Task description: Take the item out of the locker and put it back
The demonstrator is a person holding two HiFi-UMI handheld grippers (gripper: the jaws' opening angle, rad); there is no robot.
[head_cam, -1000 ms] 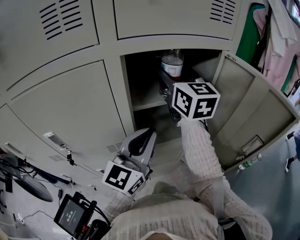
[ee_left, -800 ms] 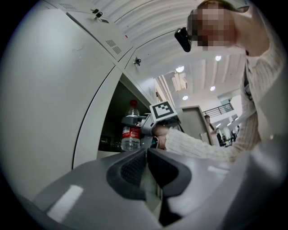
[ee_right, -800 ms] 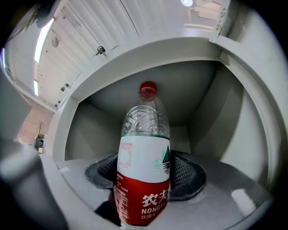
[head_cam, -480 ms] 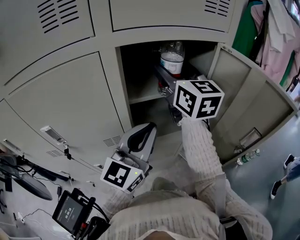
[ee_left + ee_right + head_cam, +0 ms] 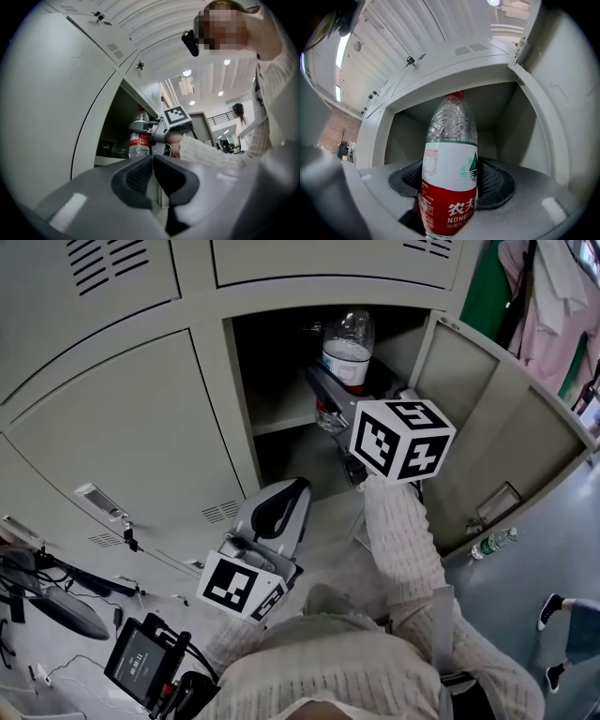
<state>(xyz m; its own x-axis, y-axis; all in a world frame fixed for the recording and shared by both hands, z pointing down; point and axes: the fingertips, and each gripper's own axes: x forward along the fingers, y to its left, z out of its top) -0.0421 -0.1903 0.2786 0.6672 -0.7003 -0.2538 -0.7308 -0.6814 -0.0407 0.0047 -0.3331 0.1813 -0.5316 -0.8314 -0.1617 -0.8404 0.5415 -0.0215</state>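
Gripping clear red-labelled plastic bottle upright in right gripper jaws, open grey metal locker at twelve o'clock; left gripper clenched, empty.

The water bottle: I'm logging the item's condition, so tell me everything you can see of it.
The water bottle is clear, ribbed plastic with a red cap and a wraparound label, white above with a green mountain mark, red below with white print. It stands upright at the mouth of the open locker compartment, held by the right gripper, whose dark textured pads press its label from both sides. Nothing else visibly touches it. Its base is out of sight, and the water level can't be read.
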